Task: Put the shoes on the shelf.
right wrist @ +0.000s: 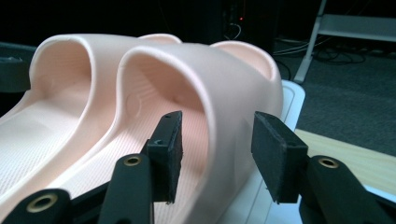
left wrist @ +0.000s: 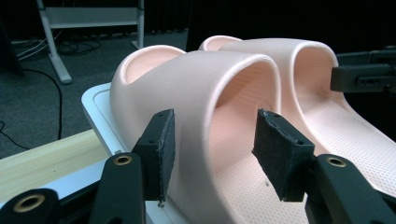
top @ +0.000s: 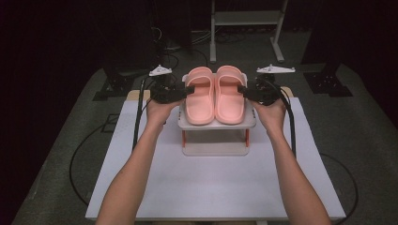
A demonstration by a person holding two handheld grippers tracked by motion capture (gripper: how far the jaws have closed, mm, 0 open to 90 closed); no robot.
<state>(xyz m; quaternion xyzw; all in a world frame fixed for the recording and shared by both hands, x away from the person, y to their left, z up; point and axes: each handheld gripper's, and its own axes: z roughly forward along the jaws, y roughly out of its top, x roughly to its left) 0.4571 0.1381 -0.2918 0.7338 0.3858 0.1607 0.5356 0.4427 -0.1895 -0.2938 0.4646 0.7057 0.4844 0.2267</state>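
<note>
Dark room, grey carpet, cables and a metal frame stand beyond the table [top: 211, 183], which has a white top. On it, toward the far side, a small white two-tier rack [top: 217, 124]; a pair of pink slides sits side by side on its upper shelf. Left slide [top: 200, 96] and right slide [top: 229, 93] nearly touch, straps at mid-length. Left hand-held gripper [top: 189, 89] reaches in from the left, jaws apart, straddling the outer side of the left slide's strap [left wrist: 219, 88] without pressing it. Right hand-held gripper [top: 241, 89] mirrors it on the right slide's strap [right wrist: 219, 79], jaws apart, pads clear of it.
</note>
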